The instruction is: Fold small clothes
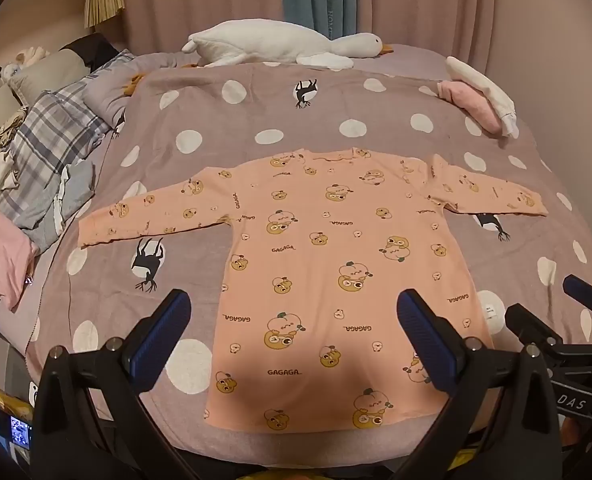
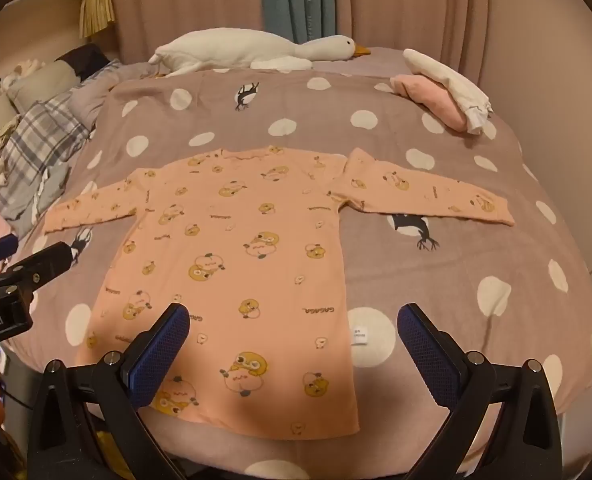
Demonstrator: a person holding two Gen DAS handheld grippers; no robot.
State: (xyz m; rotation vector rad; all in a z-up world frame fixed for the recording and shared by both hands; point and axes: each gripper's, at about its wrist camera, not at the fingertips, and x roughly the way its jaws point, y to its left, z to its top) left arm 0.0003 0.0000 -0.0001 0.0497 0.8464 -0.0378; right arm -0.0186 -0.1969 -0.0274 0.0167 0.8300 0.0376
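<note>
The peach shirt [image 1: 328, 264] lies flat on the bed [image 1: 255, 120], both sleeves spread and no fold made. Left gripper [image 1: 291, 320] and right gripper [image 2: 293, 328] hover above the hem, jaws released and empty. Judged barely begun: every fold remains, though two folded garments [image 2: 444, 88] sit at the far corner.

You are looking at a peach-orange shirt [image 1: 328, 264] printed with yellow cartoon ducks, lying on a mauve blanket [image 1: 215, 120] showing white dots and black deer. A white goose toy [image 1: 271, 42] is lying upper centre, grey plaid bedding [image 1: 51, 132] upper left, pink and white folded clothes [image 1: 476, 100] upper right.
</note>
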